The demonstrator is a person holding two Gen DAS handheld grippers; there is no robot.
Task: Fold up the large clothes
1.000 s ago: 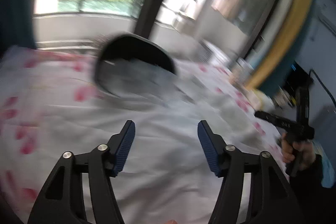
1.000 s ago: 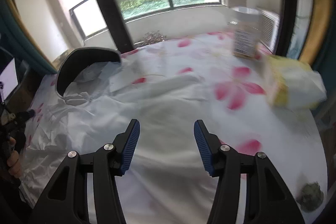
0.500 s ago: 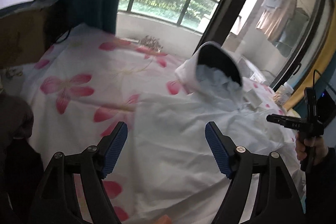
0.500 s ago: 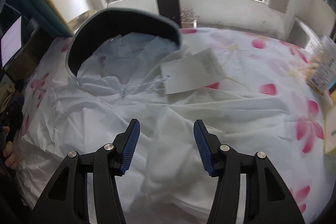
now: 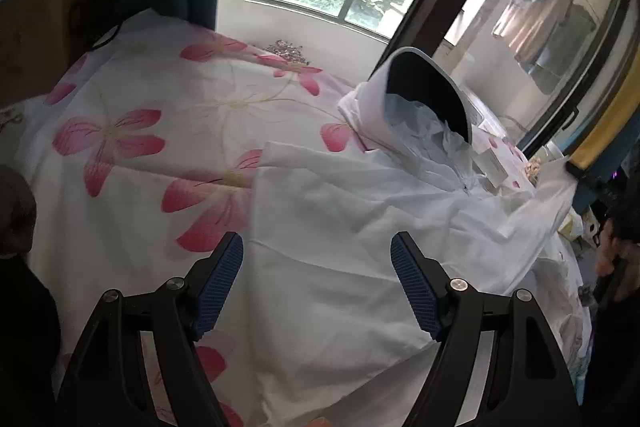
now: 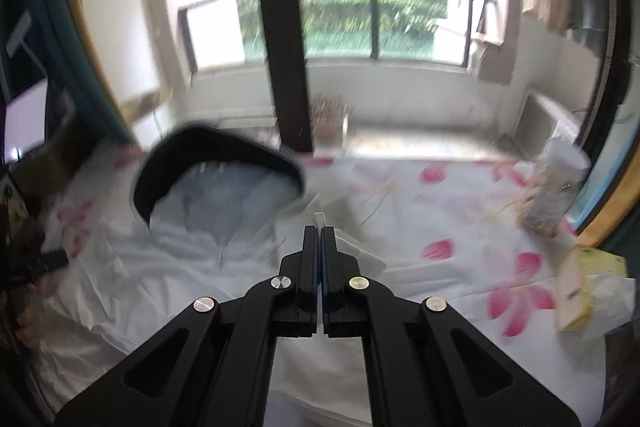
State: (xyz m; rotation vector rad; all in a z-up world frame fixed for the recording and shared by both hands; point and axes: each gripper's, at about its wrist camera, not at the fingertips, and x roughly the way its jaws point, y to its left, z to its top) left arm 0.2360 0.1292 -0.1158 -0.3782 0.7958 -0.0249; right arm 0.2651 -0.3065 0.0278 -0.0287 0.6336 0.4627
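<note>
Floral bedsheet (image 5: pixel 132 147), white hooded jacket (image 5: pixel 360 227) spread flat

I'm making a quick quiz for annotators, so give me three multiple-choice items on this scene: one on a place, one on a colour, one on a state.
1. Where does the white jacket lie?
A. on the flowered sheet
B. on a hanger
C. in a basket

2. What colour are the flowers on the sheet?
A. blue
B. pink
C. green

3. How do the left hand-held gripper's jaws stand?
A. clamped on a sleeve
B. shut, empty
C. wide open, empty

Answers:
1 A, the jacket is spread over the sheet.
2 B, the petals are pink on white.
3 C, both blue pads stand far apart over the fabric.
</note>
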